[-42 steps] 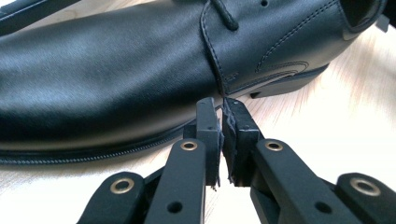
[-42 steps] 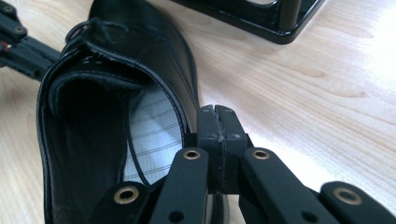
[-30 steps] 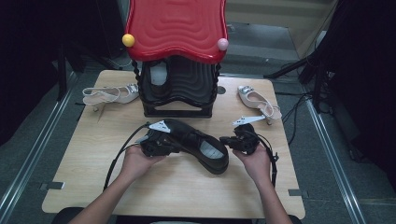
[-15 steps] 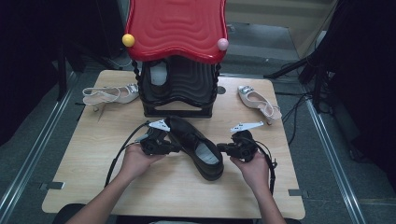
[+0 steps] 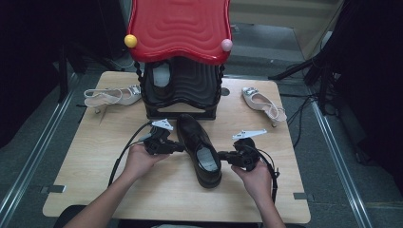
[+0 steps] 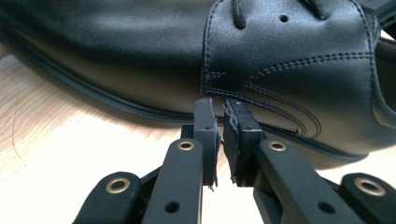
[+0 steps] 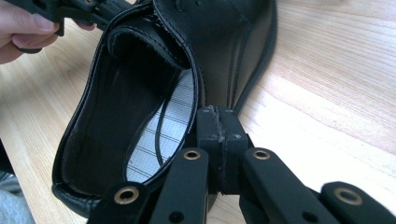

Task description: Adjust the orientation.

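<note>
Left gripper (image 5: pixel 178 147) nearly closed; right gripper (image 5: pixel 222 155) closed.

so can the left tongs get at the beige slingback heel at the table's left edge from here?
Probably yes. The beige slingback heel lies alone on bare wooden table, nothing between it and the left tongs, which are nearly shut against the black leather shoe and would need to open.

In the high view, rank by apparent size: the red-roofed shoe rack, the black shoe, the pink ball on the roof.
1. Red-roofed shoe rack
2. Black shoe
3. Pink ball
</note>
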